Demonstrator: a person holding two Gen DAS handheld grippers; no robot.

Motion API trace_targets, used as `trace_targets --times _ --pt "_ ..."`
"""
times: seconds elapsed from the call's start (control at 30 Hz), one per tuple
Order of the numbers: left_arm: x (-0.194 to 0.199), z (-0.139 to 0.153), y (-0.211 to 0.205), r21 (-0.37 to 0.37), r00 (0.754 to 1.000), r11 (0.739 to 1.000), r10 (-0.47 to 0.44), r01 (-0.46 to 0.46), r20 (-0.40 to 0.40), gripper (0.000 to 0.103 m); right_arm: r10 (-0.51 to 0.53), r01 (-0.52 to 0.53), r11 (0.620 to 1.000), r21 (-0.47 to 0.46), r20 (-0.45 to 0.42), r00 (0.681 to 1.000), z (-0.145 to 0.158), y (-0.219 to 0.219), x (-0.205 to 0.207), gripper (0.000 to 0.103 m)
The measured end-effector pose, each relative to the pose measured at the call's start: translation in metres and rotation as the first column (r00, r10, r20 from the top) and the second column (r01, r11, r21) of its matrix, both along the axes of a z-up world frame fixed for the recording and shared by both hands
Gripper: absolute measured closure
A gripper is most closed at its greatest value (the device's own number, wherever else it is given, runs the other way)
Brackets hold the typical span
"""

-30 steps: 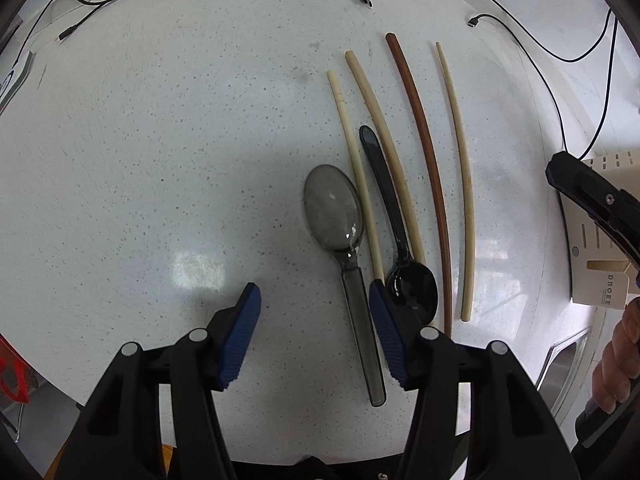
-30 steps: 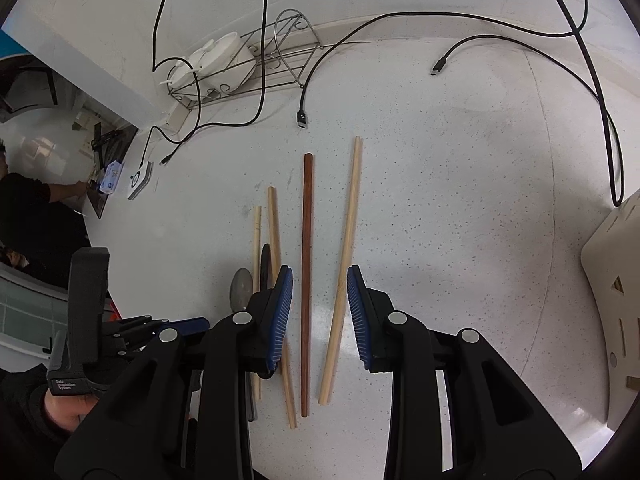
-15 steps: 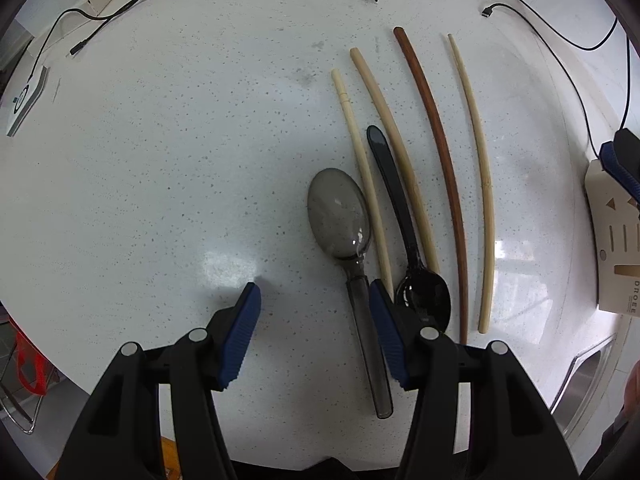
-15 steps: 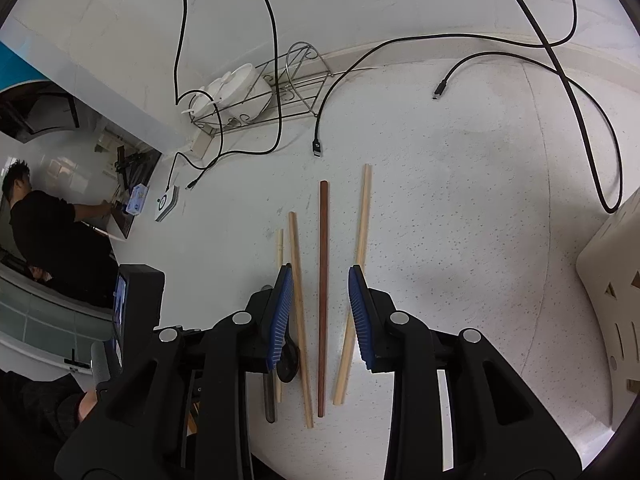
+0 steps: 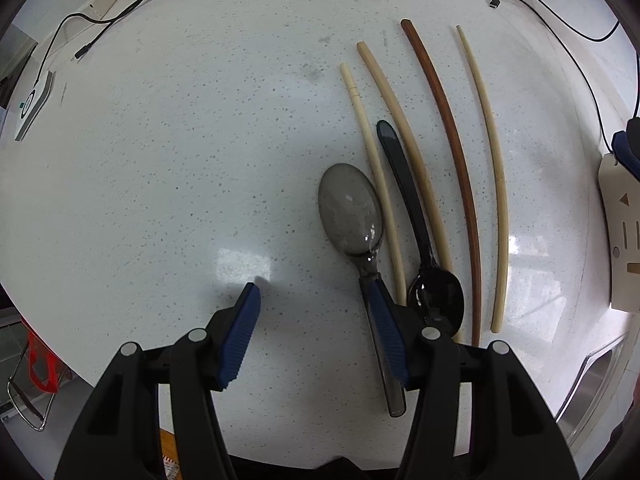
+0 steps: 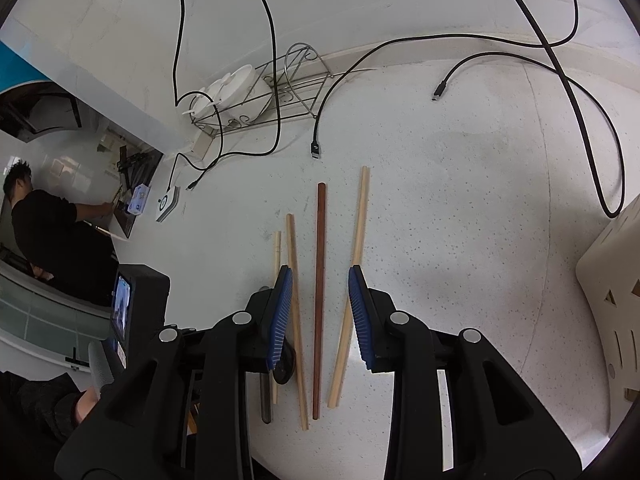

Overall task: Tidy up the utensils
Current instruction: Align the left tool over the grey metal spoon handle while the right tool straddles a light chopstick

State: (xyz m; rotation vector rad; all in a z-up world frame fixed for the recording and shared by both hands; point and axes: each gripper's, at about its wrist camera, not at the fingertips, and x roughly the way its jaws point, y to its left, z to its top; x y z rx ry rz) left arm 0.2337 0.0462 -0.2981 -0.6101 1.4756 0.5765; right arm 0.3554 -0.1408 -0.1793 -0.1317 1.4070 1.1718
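- Fingers (image 5: 250,320) of the left gripper (image 5: 312,320) stand released over the white speckled bench (image 5: 160,160), with only bare bench between the blue pads.
- Its right-hand finger hangs over the handle of the translucent grey spoon (image 5: 352,216), whose bowl lies just ahead of that fingertip; whether they touch I cannot tell.
- Just right of that finger lies the black spoon (image 5: 434,300), bowl toward the camera and handle pointing away.
- Four chopsticks lie ahead and to the right: a short pale chopstick (image 5: 372,160) between the two spoons, a tan chopstick (image 5: 400,120) beside the black handle, a dark brown chopstick (image 5: 452,140), and a light chopstick (image 5: 492,160) farthest right.
- Right gripper (image 6: 320,304) fingers (image 6: 282,312) are also released, holding nothing; the dark brown chopstick shows between them on the bench below.
- Beyond the fingertips sit loose black cables (image 6: 600,140) and a wire dish rack (image 6: 276,92) with white dishes.
- Far right of the fingers stands a cream utensil holder (image 6: 612,280).
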Motion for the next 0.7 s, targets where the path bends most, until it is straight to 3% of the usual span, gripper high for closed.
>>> trace_targets --times 0.57,0.7 --pt "0.0051 0.004 0.0077 -0.006 1.0 1.0 -0.027 0.027 0.009 0.047 -0.023 0.023 1.0 -0.006 -0.006 1.0 -0.0015 -0.0043 0.0014 0.074" --pt "0.0017 0.0066 0.001 0.025 0.998 0.998 -0.056 0.055 0.027 0.058 -0.023 0.023 1.0 -0.012 -0.01 1.0 -0.0043 -0.0022 -0.0003 0.074"
